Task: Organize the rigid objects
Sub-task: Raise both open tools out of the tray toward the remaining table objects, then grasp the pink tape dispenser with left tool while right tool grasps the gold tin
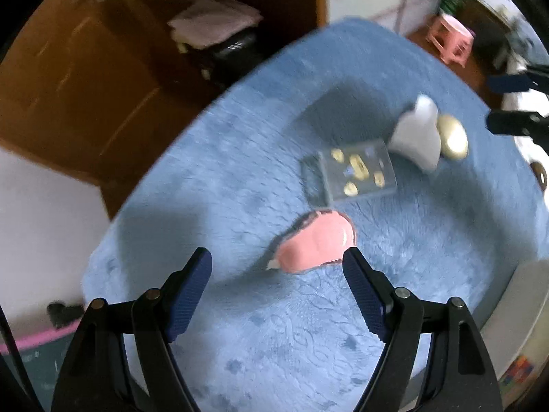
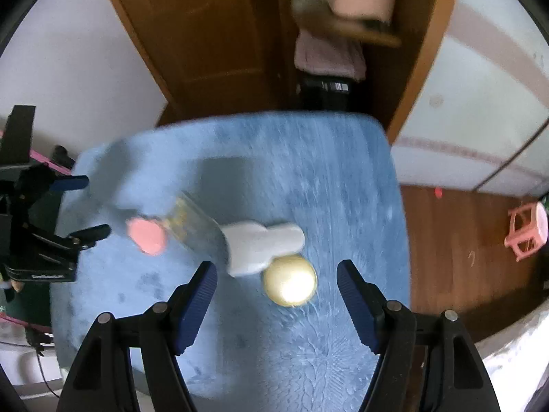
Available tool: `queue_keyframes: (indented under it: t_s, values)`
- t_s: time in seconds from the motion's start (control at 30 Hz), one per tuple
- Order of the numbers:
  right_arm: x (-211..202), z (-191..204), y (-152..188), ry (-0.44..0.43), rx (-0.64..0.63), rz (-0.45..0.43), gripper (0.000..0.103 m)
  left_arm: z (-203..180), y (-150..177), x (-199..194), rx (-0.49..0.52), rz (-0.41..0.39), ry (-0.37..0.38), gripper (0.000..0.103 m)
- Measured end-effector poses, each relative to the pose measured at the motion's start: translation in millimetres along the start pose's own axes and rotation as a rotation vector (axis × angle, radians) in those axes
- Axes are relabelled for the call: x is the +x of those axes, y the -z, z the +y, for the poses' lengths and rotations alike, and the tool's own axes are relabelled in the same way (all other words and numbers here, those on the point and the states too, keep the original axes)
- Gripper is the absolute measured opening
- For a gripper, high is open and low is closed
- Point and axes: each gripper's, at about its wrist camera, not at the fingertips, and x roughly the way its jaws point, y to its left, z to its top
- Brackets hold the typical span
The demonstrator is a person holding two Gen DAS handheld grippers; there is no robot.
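On a table under a blue fluffy cloth (image 1: pixel 240 178) lie a pink oval object (image 1: pixel 314 245), a clear plastic box (image 1: pixel 353 171) holding small gold pieces, a white rabbit-shaped object (image 1: pixel 417 134) and a round gold object (image 1: pixel 453 135). My left gripper (image 1: pixel 278 261) is open above the cloth, the pink object just beyond its right fingertip. My right gripper (image 2: pixel 277 273) is open too, with the gold object (image 2: pixel 290 279) between its fingers but apart from the pads. The white object (image 2: pixel 260 245), clear box (image 2: pixel 192 221) and pink object (image 2: pixel 147 235) lie beyond. Both views are blurred.
A wooden cabinet (image 1: pixel 113 68) with folded pink fabric (image 1: pixel 214 22) stands behind the table. A pink stool (image 2: pixel 525 231) stands on the wooden floor to the right. The table's edges (image 2: pixel 399 206) drop off close to the objects. The left gripper (image 2: pixel 77 206) shows at the right wrist view's left side.
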Motion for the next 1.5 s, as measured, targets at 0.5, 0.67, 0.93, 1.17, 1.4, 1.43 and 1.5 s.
queue_keyframes:
  t_s: [0.5,0.67,0.93,1.17,1.4,1.43,1.5]
  values:
    - [81,0,34,0.060,-0.032,0.112,0.073,-31,3,41,0.170,0.035,0.078,0.081]
    - [86,8,36,0.081,-0.063,0.094,0.073,-33,1,52,0.198,0.045,0.063,0.081]
    - [90,6,32,0.084,-0.075,0.064,0.073,-32,-7,56,0.192,0.025,0.088,0.081]
    - [87,5,33,0.085,-0.077,0.056,0.072,-29,-13,59,0.197,-0.004,0.117,0.066]
    - [86,8,25,0.083,-0.060,0.041,0.057,-29,-4,53,0.105,0.027,0.099,0.066]
    - [84,11,25,0.092,-0.066,0.042,0.055,-29,-4,53,0.087,0.044,0.092,0.066]
    - [84,15,25,0.111,-0.074,0.046,0.055,-31,-3,51,0.066,0.070,0.079,0.066]
